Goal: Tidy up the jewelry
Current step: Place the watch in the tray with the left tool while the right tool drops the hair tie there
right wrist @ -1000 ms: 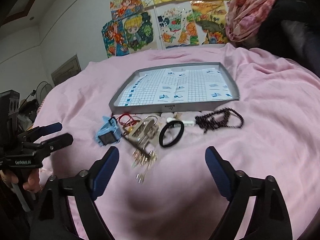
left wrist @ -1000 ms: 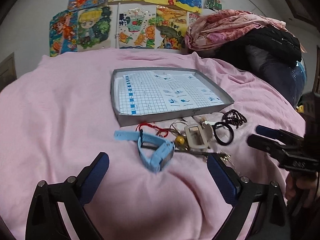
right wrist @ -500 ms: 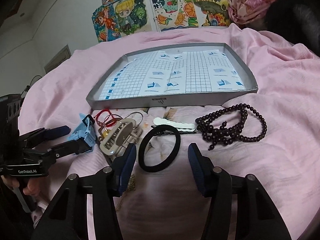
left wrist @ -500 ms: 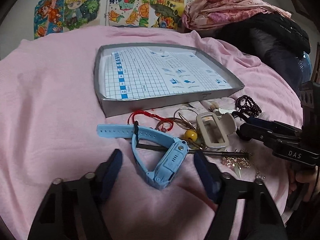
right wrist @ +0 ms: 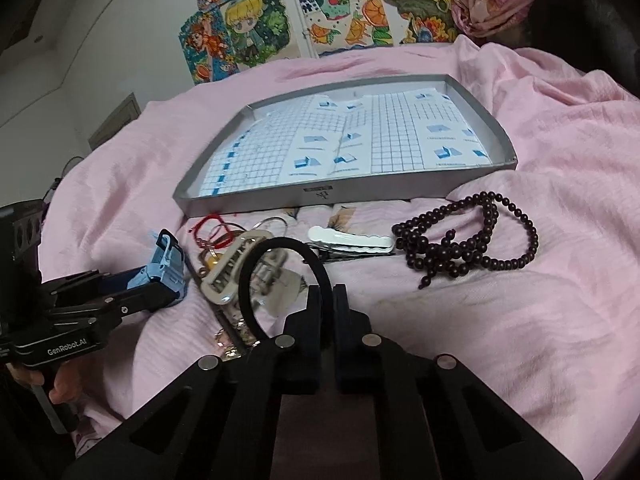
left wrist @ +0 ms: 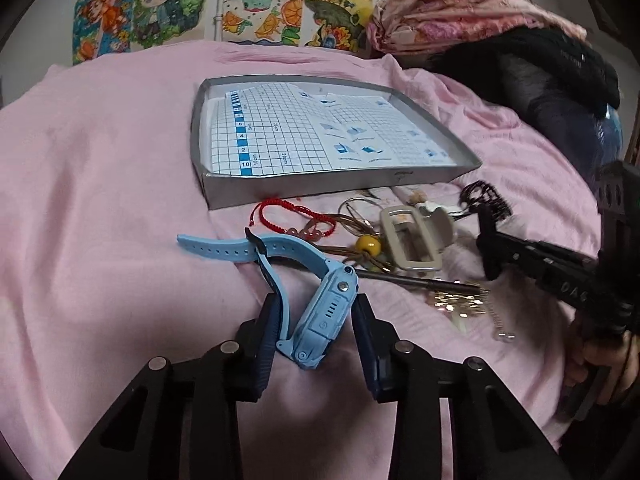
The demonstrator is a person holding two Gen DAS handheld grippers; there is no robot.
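Bed: covered by a pink blanket (left wrist: 100, 208); all items lie on it.

Tray (right wrist: 502, 136): shallow, grey, lined with blue-and-white grid paper; holds no jewelry. It sits at the far side of the cluster, its front wall just beyond the items.

Left claw (left wrist: 316, 320): fingers on either side of the blue smartwatch (left wrist: 328, 312), closed on its case; the strap trails away toward the tray.

Right claw (right wrist: 327, 304): clenched on the near edge of the black hair tie (right wrist: 280, 245), whose loop stands tilted up off the blanket.

Dark bead necklace (right wrist: 472, 246): coiled in loose loops, to the right of the hair tie, near the tray's front wall.

Beige hair claw clip (left wrist: 412, 240): just beside the smartwatch, between it and the right claw.

White hair clip (right wrist: 350, 240): flat, between hair tie and necklace.

Red cord bracelet (left wrist: 280, 216): just in front of the tray, touching the watch strap area.

Yellow bead (left wrist: 368, 245): on a cord beside the beige clip.

Gold chain (left wrist: 460, 304): heaped near the watch, right of it.
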